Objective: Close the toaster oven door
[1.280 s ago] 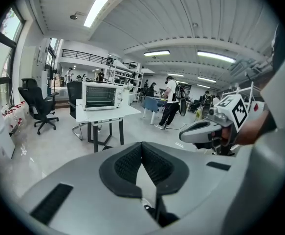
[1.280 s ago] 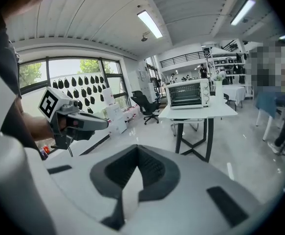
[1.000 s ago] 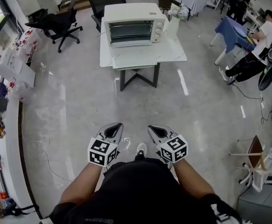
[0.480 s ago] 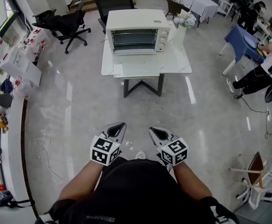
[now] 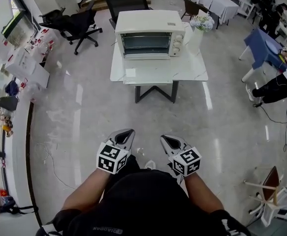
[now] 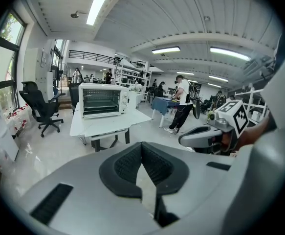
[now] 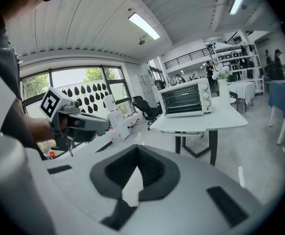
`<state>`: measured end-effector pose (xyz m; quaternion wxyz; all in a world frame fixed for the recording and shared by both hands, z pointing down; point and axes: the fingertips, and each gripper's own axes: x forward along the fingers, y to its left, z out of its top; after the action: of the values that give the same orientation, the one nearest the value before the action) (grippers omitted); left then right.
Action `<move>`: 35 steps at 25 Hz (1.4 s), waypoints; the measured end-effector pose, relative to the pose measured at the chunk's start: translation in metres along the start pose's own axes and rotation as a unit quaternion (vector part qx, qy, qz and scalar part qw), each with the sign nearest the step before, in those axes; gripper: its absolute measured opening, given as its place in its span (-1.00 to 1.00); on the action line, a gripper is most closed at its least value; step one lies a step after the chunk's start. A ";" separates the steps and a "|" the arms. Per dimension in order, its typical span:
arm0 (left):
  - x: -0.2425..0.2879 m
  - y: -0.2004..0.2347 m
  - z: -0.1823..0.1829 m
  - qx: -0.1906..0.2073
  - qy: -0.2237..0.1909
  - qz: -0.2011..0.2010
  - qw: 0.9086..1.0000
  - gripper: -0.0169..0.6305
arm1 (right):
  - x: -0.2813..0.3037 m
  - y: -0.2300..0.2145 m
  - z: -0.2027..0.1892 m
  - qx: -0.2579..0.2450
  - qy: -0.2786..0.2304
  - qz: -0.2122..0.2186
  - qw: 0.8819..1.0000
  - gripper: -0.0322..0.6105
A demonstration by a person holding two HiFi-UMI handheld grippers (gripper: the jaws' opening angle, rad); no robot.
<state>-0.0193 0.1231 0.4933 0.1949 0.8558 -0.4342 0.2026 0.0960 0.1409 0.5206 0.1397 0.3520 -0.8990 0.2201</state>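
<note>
The person is standing on open floor, carrying the left gripper [image 5: 125, 133] and the right gripper [image 5: 167, 140] low, close to the body and side by side, both aiming at the oven [image 5: 150, 28]. The left fingers [image 6: 127, 166] are pressing together with nothing between them, and the right fingers [image 7: 151, 173] are doing the same. With nothing to carry, shut and tucked in looks like a plain travelling hold.

The oven is sitting far ahead of both sets of fingertips, well out of reach, at the far side of a white table [image 5: 187, 73] with its front facing the fingers. Its racks are showing, and the door [image 5: 149, 67] seems to be lying swung down flat on the table, on the fingers' side of the oven, though it is too small here to be sure. A vase [image 5: 196, 31] is standing just beside the oven, off to the right of the fingers' line.

I judge the task as barely beginning: the gap is needing closing first. Shut fingers should suit the job, since a blunt tip can be slipped under the door's near edge to lift and push it up
</note>
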 end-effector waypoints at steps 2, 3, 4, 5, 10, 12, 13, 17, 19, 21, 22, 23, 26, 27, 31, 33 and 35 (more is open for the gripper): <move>0.002 0.002 -0.003 -0.001 0.006 -0.003 1.000 -0.94 | 0.002 0.000 -0.003 0.006 0.003 -0.002 1.000 -0.89; 0.003 0.003 -0.005 -0.001 0.008 -0.005 1.000 -0.94 | 0.005 -0.001 -0.004 0.008 0.005 -0.003 1.000 -0.89; 0.005 0.006 -0.007 -0.002 0.010 -0.007 1.000 -0.94 | 0.008 -0.002 -0.005 0.009 0.007 -0.004 1.000 -0.89; 0.007 0.008 -0.008 -0.003 0.011 -0.007 1.000 -0.94 | 0.011 -0.004 -0.005 0.009 0.008 -0.004 1.000 -0.89; 0.025 0.027 0.001 -0.003 0.008 -0.015 1.000 -0.94 | 0.028 -0.012 0.004 0.005 0.008 -0.009 1.000 -0.89; 0.033 0.037 0.011 -0.003 0.002 -0.019 1.000 -0.94 | 0.036 -0.017 0.010 0.001 0.011 -0.013 1.000 -0.89; 0.039 0.043 0.017 -0.003 -0.001 -0.021 1.000 -0.94 | 0.041 -0.022 0.013 0.000 0.015 -0.016 1.000 -0.89; 0.060 0.069 0.036 0.011 0.002 -0.033 0.999 -0.94 | 0.068 -0.042 0.034 0.000 0.020 -0.026 0.999 -0.89; 0.070 0.086 0.045 0.025 0.007 -0.034 0.999 -0.94 | 0.085 -0.049 0.052 -0.003 0.014 -0.028 1.000 -0.89; 0.079 0.106 0.058 0.030 0.005 -0.034 0.999 -0.94 | 0.103 -0.055 0.070 -0.006 0.009 -0.027 1.000 -0.89; 0.083 0.116 0.066 0.029 0.002 -0.035 0.999 -0.94 | 0.112 -0.058 0.080 -0.010 0.007 -0.028 1.000 -0.89; 0.088 0.125 0.076 0.029 -0.001 -0.037 0.999 -0.94 | 0.121 -0.061 0.090 -0.014 0.004 -0.029 0.999 -0.89; 0.102 0.150 0.104 0.040 -0.011 -0.047 0.998 -0.94 | 0.144 -0.073 0.122 -0.021 -0.007 -0.037 0.999 -0.89; 0.106 0.158 0.111 0.044 -0.012 -0.050 0.998 -0.94 | 0.151 -0.077 0.131 -0.020 -0.011 -0.041 0.999 -0.89; 0.117 0.192 0.134 0.047 -0.017 -0.061 0.997 -0.94 | 0.179 -0.091 0.156 -0.014 -0.019 -0.062 0.998 -0.89; 0.122 0.209 0.143 0.048 -0.020 -0.065 0.997 -0.94 | 0.193 -0.098 0.164 -0.010 -0.020 -0.070 0.997 -0.89; 0.127 0.223 0.149 0.053 -0.023 -0.071 0.996 -0.94 | 0.206 -0.104 0.172 -0.005 -0.025 -0.078 0.997 -0.89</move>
<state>-0.1077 -0.1596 0.4685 0.1531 0.8981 -0.3656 0.1908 0.0048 -0.1300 0.4865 0.1354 0.4260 -0.8730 0.1949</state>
